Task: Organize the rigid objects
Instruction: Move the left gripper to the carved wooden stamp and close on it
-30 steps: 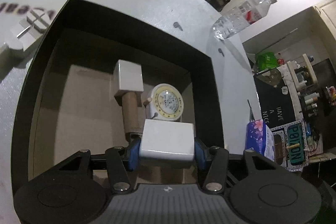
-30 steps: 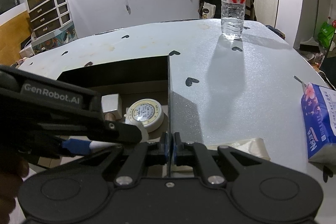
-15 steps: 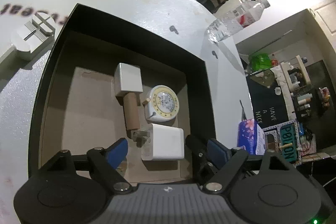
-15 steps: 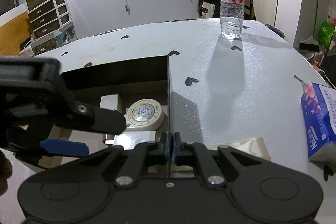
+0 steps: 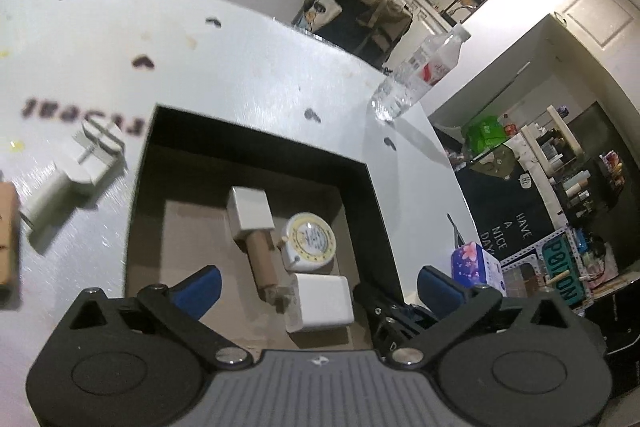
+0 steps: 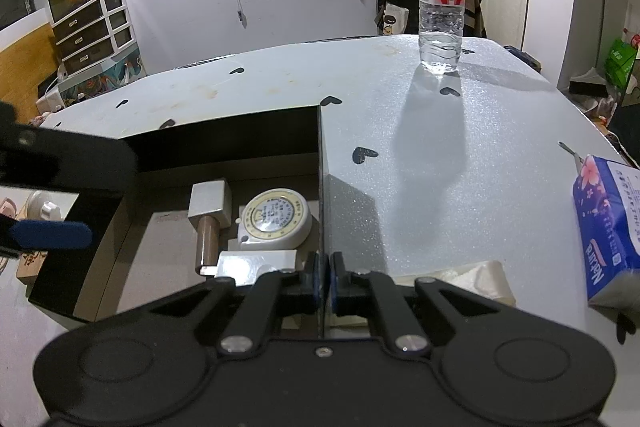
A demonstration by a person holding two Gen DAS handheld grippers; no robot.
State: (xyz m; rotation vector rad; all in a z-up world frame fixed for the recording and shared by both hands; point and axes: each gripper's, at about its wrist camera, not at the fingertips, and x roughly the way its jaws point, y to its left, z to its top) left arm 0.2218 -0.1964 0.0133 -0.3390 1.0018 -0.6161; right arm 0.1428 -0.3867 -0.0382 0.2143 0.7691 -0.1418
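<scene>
Below your left tongs [image 5: 316,287] the white charger [image 5: 322,303] lies in the black box [image 5: 256,143], released — jaws just opened wide, nothing between. Right tongs [image 6: 324,277] clamp the box wall. Next: white part [image 5: 74,171] on the worktop [image 5: 240,59], left of the left tongs — reach over, grip it.

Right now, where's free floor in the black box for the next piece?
The black box is bare along its left half, between the left wall and the brown-handled stamp. The right side is crowded: stamp, round timer and white charger cluster there.
</scene>
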